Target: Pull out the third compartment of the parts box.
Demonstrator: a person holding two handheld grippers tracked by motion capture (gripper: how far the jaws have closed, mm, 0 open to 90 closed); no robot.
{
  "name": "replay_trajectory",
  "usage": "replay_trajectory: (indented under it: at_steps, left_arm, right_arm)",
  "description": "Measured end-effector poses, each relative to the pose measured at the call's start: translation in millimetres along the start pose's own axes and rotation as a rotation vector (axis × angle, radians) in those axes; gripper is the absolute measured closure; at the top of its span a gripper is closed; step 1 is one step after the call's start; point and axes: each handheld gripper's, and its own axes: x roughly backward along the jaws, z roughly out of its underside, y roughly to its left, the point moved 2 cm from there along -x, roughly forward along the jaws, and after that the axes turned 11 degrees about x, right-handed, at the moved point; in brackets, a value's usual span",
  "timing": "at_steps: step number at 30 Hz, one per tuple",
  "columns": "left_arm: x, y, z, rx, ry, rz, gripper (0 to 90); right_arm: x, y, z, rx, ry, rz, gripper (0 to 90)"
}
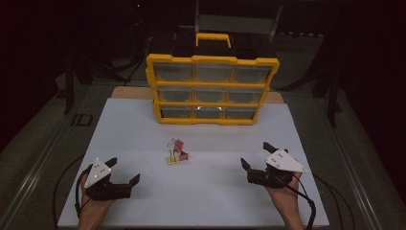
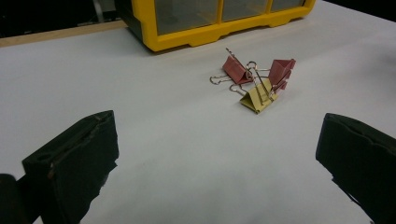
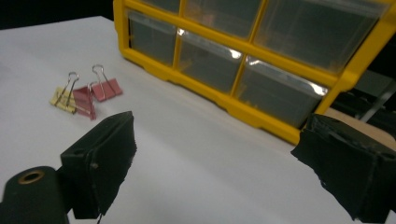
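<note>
Left tongs [image 1: 125, 171] jaws spread, right tongs [image 1: 256, 155] likewise, binder clips [image 1: 176, 151] between

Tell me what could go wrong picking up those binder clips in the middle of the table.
The three binder clips lie bunched with their wire handles crossing, so closing on one may drag or tip the others. Both the left hand-held gripper and the right hand-held gripper are open and well apart from the pile; a fast approach could scatter it on the smooth white table.
</note>
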Motion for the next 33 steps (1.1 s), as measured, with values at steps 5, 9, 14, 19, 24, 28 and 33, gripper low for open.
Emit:
replay_trajectory:
  at_steps: [5, 9, 14, 19, 24, 28, 33]
  left_arm:
    - [-0.3, -0.4, 0.4, 0.000, 0.001, 0.001, 0.2]
    - [-1.3, -1.3, 0.8, -0.005, 0.006, 0.001, 0.2]
    - [-2.0, -2.0, 1.2, -0.013, 0.013, 0.004, 0.2]
    - [-1.9, -2.0, 1.2, -0.013, 0.013, 0.005, 0.2]
    - [-2.4, -1.9, 1.6, -0.010, 0.013, 0.006, 0.2]
    - [-3.1, -2.5, 1.7, -0.010, 0.011, 0.008, 0.2]
    - [-3.4, -2.8, 1.9, -0.010, 0.017, 0.010, 0.2]
  right_arm:
    - [-4.5, -2.2, -12.1, 0.002, -0.017, 0.007, 10.1]
    - [-9.0, -4.8, -19.5, 0.001, -0.024, 0.014, 10.1]
    - [-15.0, -8.0, -28.6, 0.001, -0.029, 0.021, 10.1]
    - [-22.1, -11.0, -37.9, 0.020, -0.021, 0.029, 10.0]
    - [-29.0, -15.3, -46.0, 0.056, -0.008, 0.057, 10.0]
    - [-33.1, -20.5, -51.4, 0.057, -0.006, 0.072, 10.0]
    - [-37.8, -26.3, -53.9, 0.038, -0.014, 0.082, 10.0]
